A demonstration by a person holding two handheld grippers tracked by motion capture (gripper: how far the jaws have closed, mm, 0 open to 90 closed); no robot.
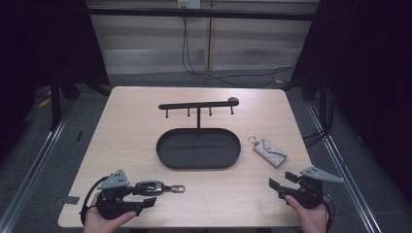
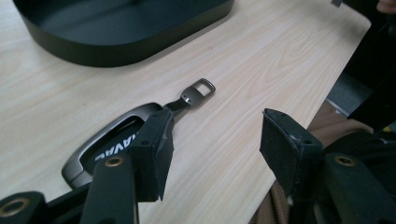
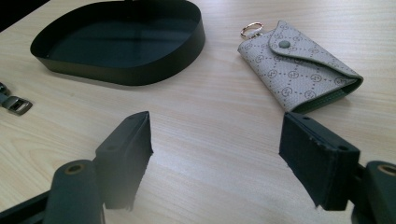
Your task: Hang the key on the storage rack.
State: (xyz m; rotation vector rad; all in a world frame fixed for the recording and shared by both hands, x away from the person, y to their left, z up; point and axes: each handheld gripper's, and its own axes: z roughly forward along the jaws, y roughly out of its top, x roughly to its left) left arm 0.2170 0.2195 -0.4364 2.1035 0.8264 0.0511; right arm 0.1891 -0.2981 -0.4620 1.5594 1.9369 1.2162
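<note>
Black key fob (image 1: 151, 187) lies on the bench (image 1: 126, 126) beside the spread, empty left hand-held gripper (image 1: 145, 196); the right hand-held gripper (image 1: 282, 180) gapes empty near the pouch (image 1: 270, 152).

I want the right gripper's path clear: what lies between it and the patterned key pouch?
Nothing: in the right gripper view, bare wooden table runs from the open right gripper to the key pouch.

light: even, overhead | surroundings: dark | shadows: soft | blur: near claws, gripper views
</note>
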